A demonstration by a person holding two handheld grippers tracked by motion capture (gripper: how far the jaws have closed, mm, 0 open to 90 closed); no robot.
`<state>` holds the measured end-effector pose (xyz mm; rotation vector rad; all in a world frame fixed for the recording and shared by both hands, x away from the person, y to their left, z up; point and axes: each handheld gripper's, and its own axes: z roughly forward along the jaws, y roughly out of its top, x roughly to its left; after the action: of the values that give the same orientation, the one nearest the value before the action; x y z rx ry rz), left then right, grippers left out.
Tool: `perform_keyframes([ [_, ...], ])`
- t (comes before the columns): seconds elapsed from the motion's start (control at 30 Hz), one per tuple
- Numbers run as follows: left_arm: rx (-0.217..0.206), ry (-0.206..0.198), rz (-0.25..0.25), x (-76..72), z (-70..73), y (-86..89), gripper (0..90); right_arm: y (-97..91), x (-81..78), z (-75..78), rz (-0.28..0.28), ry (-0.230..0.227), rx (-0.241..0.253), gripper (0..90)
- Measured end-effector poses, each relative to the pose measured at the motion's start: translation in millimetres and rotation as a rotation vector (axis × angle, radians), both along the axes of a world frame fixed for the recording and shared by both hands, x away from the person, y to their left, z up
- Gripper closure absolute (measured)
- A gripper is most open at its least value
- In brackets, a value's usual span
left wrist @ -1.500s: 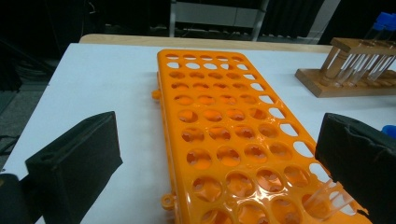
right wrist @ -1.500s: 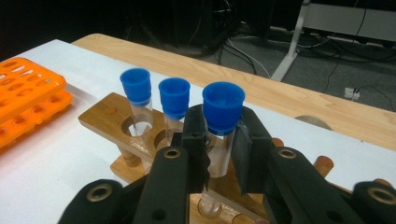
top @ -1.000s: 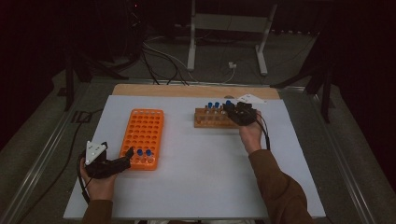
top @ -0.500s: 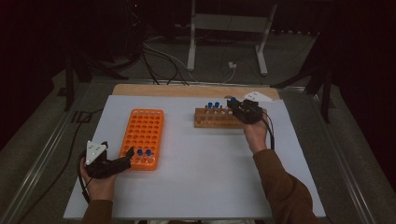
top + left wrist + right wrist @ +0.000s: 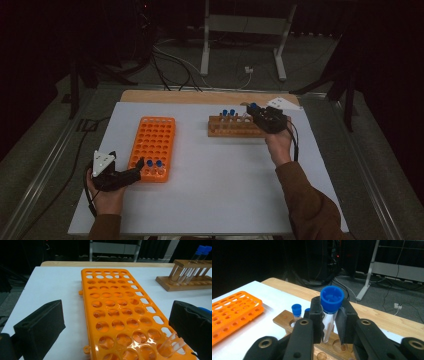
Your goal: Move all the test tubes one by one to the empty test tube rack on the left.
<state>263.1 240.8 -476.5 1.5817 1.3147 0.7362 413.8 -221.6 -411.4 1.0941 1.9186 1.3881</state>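
Note:
In the right gripper view my right gripper (image 5: 329, 315) is shut on a clear test tube with a blue cap (image 5: 331, 299), held upright just above the wooden rack (image 5: 284, 318). From the high view that gripper (image 5: 256, 112) hangs over the right end of the wooden rack (image 5: 227, 131), where other blue-capped tubes (image 5: 229, 113) stand. My left gripper (image 5: 134, 171) rests at the near end of the orange rack (image 5: 154, 140), beside two blue-capped tubes (image 5: 154, 164). Its jaws are open in the left gripper view (image 5: 116, 325), wide on either side of the orange rack (image 5: 117, 312).
The white table top (image 5: 220, 185) has free room between the two racks and in front of them. A wooden strip (image 5: 175, 96) runs along its far edge. Cables and a metal stand (image 5: 242, 45) lie on the dark floor beyond.
My right gripper has risen a little with the blue-capped tube, lifting it up from the wooden rack. The left gripper has stayed where it was.

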Motion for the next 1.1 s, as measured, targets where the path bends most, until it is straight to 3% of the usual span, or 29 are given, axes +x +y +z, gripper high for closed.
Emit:
perform_keyframes([
  [0.5,-0.025,-0.019,0.008,-3.8,7.0,-0.7,1.0,10.2,-13.1,1.2,0.085,0.017,-0.026,77.0],
  [0.83,-0.075,-0.092,-0.011,-9.8,27.0,-4.6,1.0,19.6,-21.6,3.1,0.154,0.034,-0.032,77.0],
  [1.1,-0.082,-0.158,-0.071,-9.9,49.1,-28.8,1.4,27.7,-25.5,6.1,0.224,0.077,-0.005,76.8],
])
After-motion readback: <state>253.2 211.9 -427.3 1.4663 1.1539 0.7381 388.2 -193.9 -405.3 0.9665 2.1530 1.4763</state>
